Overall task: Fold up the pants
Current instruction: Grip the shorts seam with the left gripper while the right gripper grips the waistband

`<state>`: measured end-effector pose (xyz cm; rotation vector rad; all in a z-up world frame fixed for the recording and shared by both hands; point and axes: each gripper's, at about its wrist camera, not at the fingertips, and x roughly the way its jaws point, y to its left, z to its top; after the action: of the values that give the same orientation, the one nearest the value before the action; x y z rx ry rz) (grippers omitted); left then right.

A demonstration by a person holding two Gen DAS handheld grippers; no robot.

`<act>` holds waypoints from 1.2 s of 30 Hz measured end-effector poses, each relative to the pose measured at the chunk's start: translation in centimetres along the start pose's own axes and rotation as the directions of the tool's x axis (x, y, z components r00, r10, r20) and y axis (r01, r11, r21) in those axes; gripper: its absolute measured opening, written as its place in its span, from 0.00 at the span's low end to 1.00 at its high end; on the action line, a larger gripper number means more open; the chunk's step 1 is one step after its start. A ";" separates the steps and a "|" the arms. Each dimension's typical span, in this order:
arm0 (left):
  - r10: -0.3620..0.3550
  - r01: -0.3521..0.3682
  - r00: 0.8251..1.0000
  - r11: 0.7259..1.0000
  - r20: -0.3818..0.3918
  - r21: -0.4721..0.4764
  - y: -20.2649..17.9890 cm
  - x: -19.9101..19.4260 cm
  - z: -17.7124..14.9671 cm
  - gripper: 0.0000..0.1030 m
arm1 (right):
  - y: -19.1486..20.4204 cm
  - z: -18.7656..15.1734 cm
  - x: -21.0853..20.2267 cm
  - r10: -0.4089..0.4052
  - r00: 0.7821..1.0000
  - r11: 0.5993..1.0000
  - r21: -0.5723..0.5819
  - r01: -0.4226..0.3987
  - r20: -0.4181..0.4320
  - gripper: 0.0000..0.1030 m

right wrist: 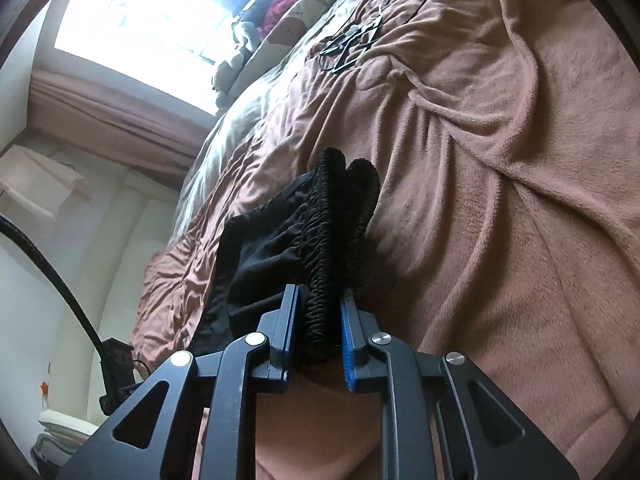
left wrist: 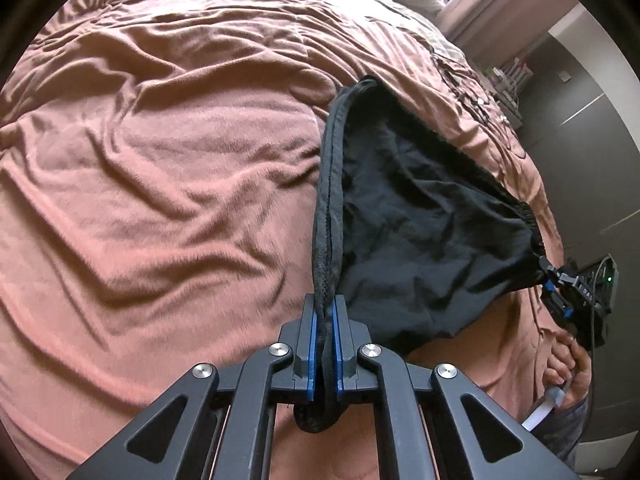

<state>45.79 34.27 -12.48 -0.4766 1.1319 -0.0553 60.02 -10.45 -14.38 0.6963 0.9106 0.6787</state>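
Black soft-fabric pants (left wrist: 420,220) held lifted above wrinkled pink fleece blanket (left wrist: 160,160). Left gripper (left wrist: 325,320) clenched on thick hem edge; right gripper (right wrist: 320,320) clamped on gathered elastic waistband (right wrist: 324,264). Fabric judged light, limp, sagging; seams and waistband judged best hold points.

place: home bedroom | cues: bed blanket (left wrist: 160,160), window (right wrist: 140,12), curtain (right wrist: 112,116)
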 end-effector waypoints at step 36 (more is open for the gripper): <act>-0.053 0.063 0.995 0.990 0.083 -0.125 -0.8 -12.5 -21.1 0.06 | 3.6 -7.6 -6.3 -0.017 0.982 0.982 -0.187 -0.019 -0.189 0.15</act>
<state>21.96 29.96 -8.52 -0.6205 1.0473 -0.0147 49.85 -11.31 -12.05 0.4686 1.0059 0.8308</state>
